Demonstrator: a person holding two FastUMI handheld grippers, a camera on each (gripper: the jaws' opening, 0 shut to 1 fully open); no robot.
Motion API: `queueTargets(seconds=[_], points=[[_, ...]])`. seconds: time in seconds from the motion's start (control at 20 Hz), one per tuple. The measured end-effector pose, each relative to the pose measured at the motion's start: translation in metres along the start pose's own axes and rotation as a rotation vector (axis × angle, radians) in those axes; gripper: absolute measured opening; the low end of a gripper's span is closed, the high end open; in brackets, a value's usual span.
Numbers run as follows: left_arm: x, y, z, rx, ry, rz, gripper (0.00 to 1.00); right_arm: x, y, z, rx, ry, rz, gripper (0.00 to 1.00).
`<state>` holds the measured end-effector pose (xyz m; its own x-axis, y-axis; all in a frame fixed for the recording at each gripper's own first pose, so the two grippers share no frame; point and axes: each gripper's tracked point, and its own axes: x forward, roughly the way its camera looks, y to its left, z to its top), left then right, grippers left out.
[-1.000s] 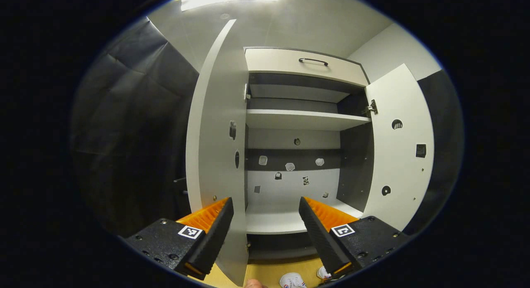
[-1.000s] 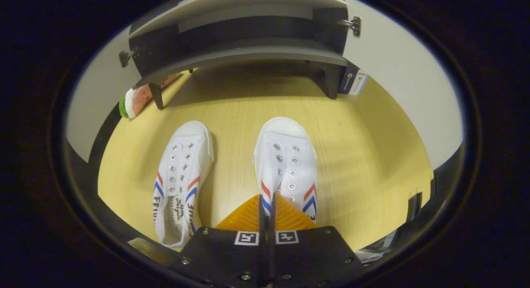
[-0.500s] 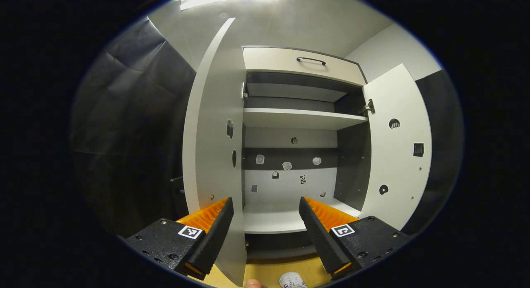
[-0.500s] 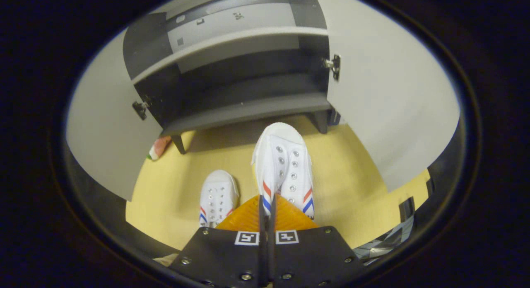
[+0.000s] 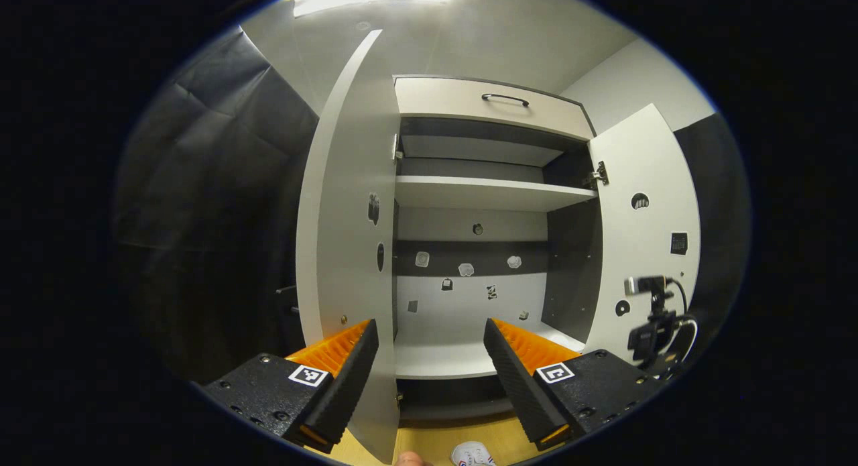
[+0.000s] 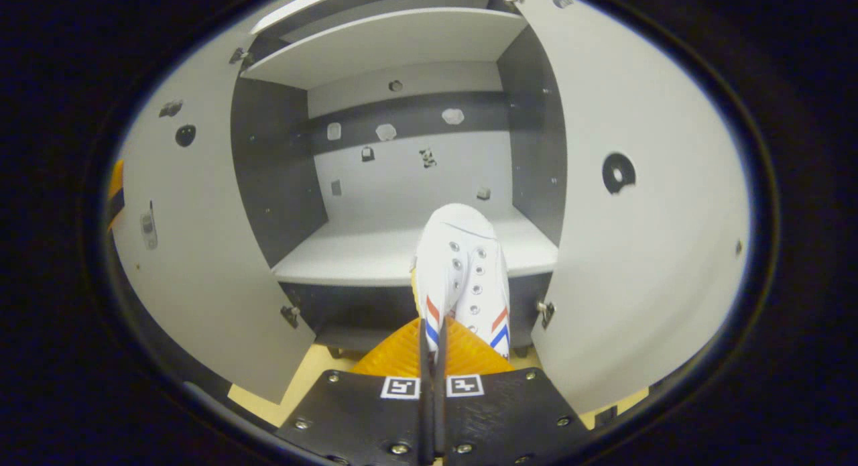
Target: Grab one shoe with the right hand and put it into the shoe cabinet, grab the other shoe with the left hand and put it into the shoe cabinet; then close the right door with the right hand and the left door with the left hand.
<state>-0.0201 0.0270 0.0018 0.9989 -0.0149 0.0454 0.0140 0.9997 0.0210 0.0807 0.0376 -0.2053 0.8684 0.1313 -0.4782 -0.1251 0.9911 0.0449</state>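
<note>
The first step is in hand: the right gripper (image 6: 432, 332) has its fingers clamped together on the side wall of a white shoe (image 6: 462, 268), which hangs toe-forward in front of the shoe cabinet (image 6: 402, 251), its toe just over the front edge of the lower shelf (image 6: 348, 248); in my judgement the next move calls for carrying the shoe forward and a little down until the sole rests on that shelf, then parting the fingers; both doors stand wide, so the way in looks free. The left gripper (image 5: 429, 359) waits with its fingers well apart and holding nothing, pointed at the same cabinet from farther back. The left gripper view takes in the top drawer (image 5: 489, 107) with its handle above the cabinet opening, and the toe of the other shoe (image 5: 472, 454) on the floor below the cabinet; the right gripper view gives the close look at the grip and the shelf.
</note>
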Motion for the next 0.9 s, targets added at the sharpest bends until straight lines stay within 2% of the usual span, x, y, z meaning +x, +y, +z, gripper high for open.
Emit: queueTargets(seconds=[0.2,0.25,0.3,0.4,0.65,0.9], points=[[0.001,0.000,0.000,0.005,0.002,0.012,0.96,0.039,0.003,0.055,-0.037,-0.051,0.004,0.00],[0.002,0.001,0.000,0.006,0.002,0.016,0.99,0.042,0.002,0.060,-0.042,-0.050,0.003,0.00],[0.002,0.001,0.000,0.007,0.002,0.020,0.96,0.070,0.004,0.071,-0.050,-0.048,0.001,0.00],[0.002,0.001,-0.001,0.009,0.005,0.026,0.99,0.108,0.006,0.081,-0.077,-0.027,-0.006,0.00],[0.003,0.003,-0.001,0.013,0.006,0.048,0.96,0.174,0.010,0.078,-0.110,0.046,-0.012,0.00],[0.005,0.005,-0.001,0.019,0.006,0.075,0.96,0.201,0.011,0.062,-0.109,0.107,-0.016,0.01]])
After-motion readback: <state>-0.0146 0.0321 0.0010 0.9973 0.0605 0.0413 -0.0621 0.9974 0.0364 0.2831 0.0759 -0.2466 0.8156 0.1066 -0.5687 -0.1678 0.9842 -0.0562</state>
